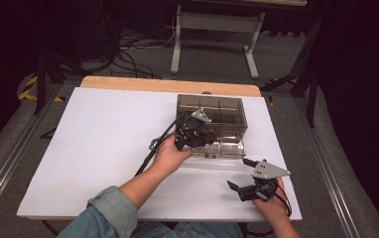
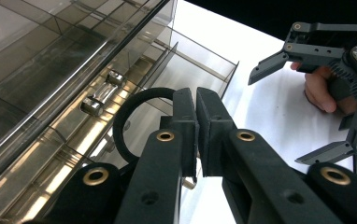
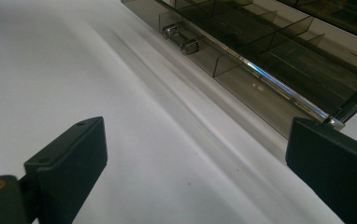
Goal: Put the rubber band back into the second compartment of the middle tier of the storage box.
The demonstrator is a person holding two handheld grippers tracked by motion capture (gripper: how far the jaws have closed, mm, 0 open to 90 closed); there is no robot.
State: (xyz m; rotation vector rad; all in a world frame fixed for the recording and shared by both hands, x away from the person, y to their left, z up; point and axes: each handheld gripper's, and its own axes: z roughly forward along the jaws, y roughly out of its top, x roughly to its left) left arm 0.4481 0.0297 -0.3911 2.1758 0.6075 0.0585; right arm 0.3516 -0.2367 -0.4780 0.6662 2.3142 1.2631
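Right tongs (image 1: 241,174) hovering spread over the near right of the white table (image 1: 103,144), gripping nothing | left tongs (image 2: 196,109) pinching a black ring (image 2: 120,121) just above the pulled-out drawer (image 2: 134,93) of the smoky clear organizer box (image 1: 212,111) | box sitting mid-table toward the far edge.

The high view looks down over the table; both gripper views sit close, sharing the smoked drawer box (image 1: 212,124).
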